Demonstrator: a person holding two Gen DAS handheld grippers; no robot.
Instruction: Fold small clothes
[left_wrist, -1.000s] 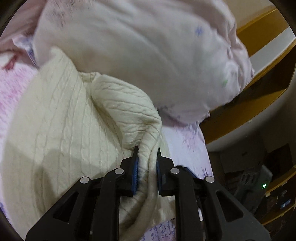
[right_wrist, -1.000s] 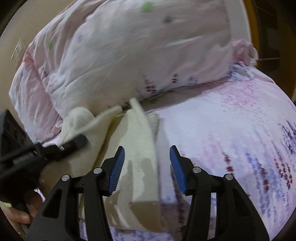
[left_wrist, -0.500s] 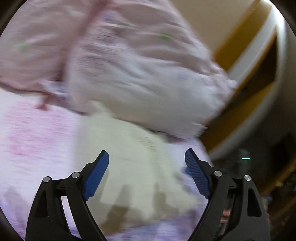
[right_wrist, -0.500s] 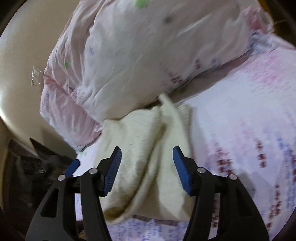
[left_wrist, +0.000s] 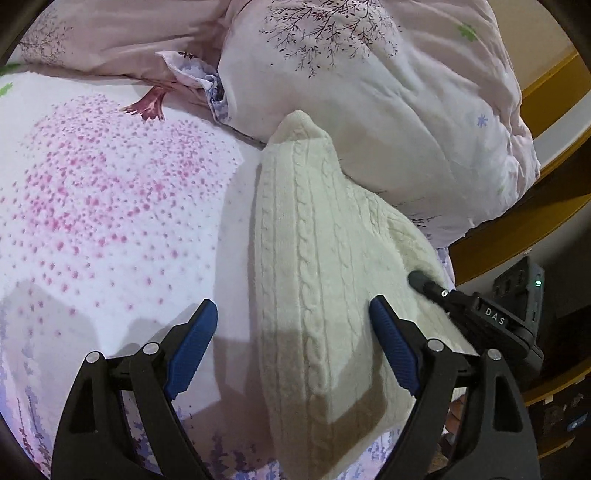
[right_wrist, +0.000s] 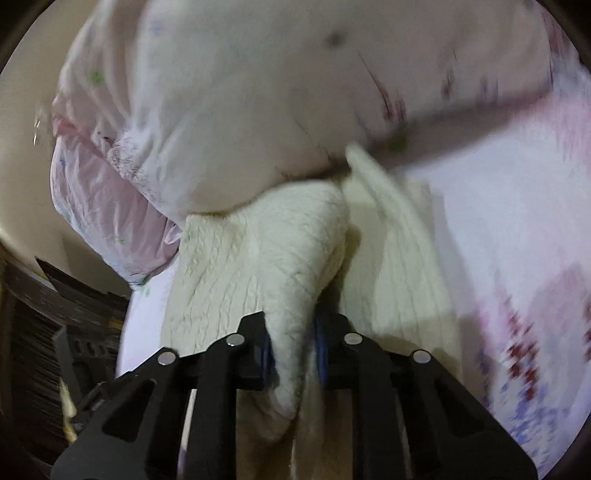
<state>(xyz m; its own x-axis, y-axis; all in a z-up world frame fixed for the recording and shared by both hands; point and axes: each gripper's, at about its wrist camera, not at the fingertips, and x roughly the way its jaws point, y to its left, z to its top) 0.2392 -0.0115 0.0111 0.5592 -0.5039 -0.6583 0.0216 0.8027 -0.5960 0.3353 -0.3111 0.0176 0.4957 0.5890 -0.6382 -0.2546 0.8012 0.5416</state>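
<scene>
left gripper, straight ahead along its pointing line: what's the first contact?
Likely the cream knit garment. The left gripper has open jaws pointing down at its folded edge on the bedsheet. The garment fills most of the gap, the sheet the rest. Depth is unclear; the pillow lies beyond.

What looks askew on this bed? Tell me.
Only the cream knit garment: it lies half-folded, one side bunched and pinched in the right gripper, its far end wedged against the duvet.
</scene>
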